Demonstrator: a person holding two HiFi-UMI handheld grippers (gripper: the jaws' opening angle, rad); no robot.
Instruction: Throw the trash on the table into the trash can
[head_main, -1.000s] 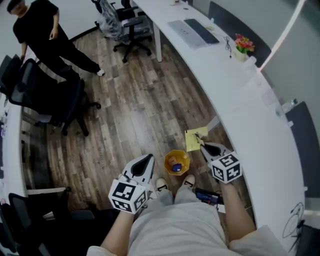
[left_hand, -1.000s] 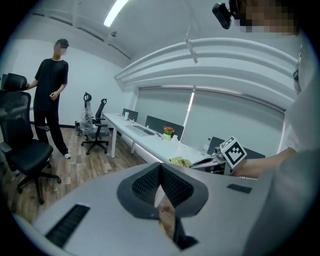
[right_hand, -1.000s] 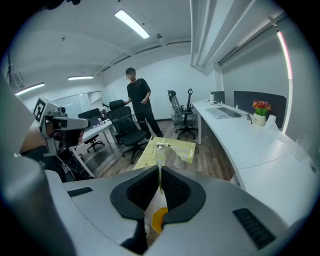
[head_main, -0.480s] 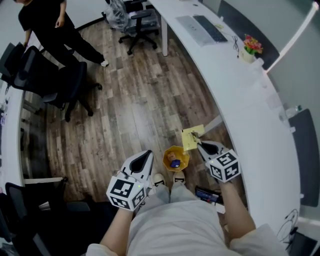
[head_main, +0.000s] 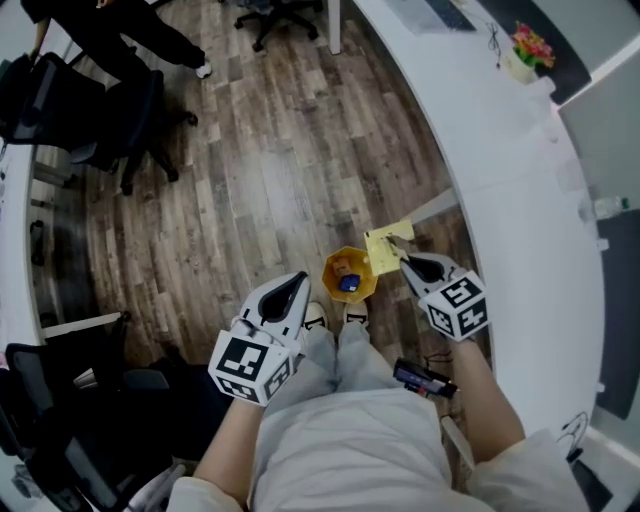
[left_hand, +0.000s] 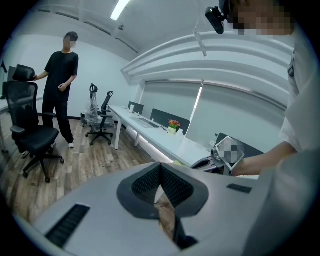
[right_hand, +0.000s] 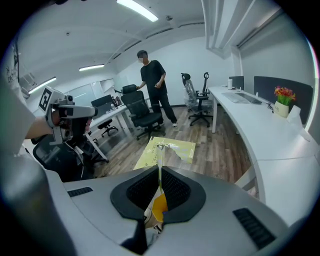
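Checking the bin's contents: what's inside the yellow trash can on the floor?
The trash can holds a blue item and a brownish piece. The yellow wrapper in the right gripper hides part of its right rim.

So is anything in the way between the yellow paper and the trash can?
No, nothing visible. The right gripper holds the yellow paper right at the edge of the open trash can.
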